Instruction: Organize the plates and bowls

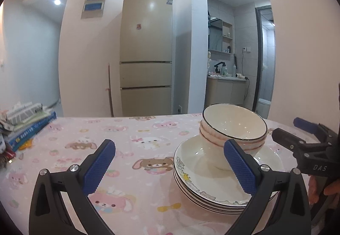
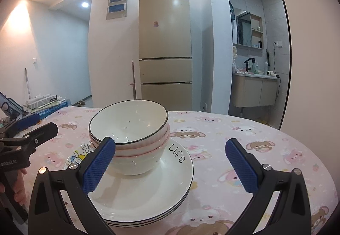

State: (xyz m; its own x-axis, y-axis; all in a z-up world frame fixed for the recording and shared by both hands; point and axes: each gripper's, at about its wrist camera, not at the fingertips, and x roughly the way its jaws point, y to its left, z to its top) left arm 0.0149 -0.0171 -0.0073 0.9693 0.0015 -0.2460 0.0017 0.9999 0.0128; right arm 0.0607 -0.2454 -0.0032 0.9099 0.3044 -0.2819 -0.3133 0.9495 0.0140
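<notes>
Nested bowls (image 2: 129,135) sit upright, mouths up, on the stacked plates (image 2: 148,188) on the desk (image 2: 265,150). My left gripper (image 1: 170,168) and right gripper (image 2: 170,165) both gape wide, fingers (image 2: 98,165) holding nothing.

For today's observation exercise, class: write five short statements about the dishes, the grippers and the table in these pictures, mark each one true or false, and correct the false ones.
1. The bowls are nested and stand on the stack of plates. True.
2. The left gripper is shut on a bowl. False: its fingers are spread and hold nothing.
3. The right gripper is open. True.
4. The tablecloth is plain white. False: it is pink with cartoon animals.
5. The top plate shows the word "Life". True.
6. The bowls lie upside down. False: they stand upright, openings up.
</notes>
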